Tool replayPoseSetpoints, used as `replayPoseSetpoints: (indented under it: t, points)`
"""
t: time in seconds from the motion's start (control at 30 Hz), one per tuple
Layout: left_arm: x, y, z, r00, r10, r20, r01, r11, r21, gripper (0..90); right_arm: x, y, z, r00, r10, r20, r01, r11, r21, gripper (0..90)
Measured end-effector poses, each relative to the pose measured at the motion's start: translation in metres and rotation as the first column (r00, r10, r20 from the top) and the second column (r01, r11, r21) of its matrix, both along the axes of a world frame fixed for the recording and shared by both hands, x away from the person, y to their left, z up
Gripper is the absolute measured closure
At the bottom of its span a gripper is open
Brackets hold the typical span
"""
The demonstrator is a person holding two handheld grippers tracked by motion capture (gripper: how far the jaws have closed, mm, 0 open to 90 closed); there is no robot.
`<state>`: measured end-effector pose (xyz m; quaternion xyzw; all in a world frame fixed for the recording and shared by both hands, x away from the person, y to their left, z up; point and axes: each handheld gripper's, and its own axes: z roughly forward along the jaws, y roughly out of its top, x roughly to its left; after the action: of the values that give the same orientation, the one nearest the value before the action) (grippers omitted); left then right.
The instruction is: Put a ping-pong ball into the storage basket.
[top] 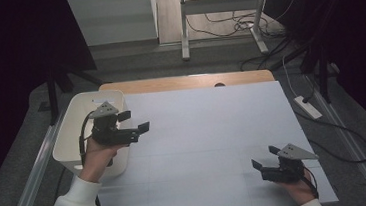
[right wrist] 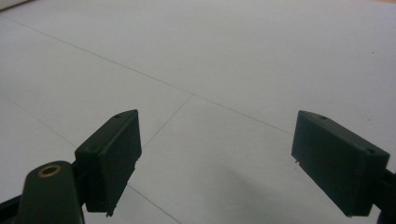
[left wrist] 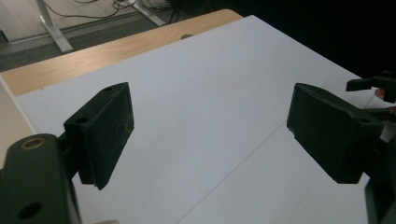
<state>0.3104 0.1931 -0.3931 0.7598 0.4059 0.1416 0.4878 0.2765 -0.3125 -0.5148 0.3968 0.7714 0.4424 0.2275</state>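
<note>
Holding the left gripper (top: 132, 121) up over the near-left part of the counter (top: 208, 131), right at the edge of the white bin (top: 73, 127). Jaws standing wide apart, gripping nothing at all, just bare white sheet showing between them in the left gripper view (left wrist: 210, 135). Pointing out toward the middle of the counter, away from the bin.

Resting the right gripper (top: 266, 157) low at the near-right corner of the counter, well apart from the left one. Jaws gaping wide here too, nothing between them, only white surface with a couple of thin crossing lines in the right gripper view (right wrist: 217, 158).

Sitting the bin at the left edge of the counter, partly hanging past the white sheet, left hand (top: 100, 153) just in front of its near-right side. Looking empty inside, though hard to say for sure with the hand and gripper blocking part of it.

Peeking in at the far right of the left gripper view: a bit of the right gripper, small and dark.
</note>
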Motion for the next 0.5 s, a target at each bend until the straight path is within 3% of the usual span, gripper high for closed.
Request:
replayPoseSetpoints:
  t: [0.5]
  points:
    - [-0.028,-0.027,-0.021,0.9965,-0.083,0.013,0.083,0.9966,0.005,15.7,0.0,0.0,0.0,1.0,0.003,0.003,-0.003,1.0,-0.002,15.8]
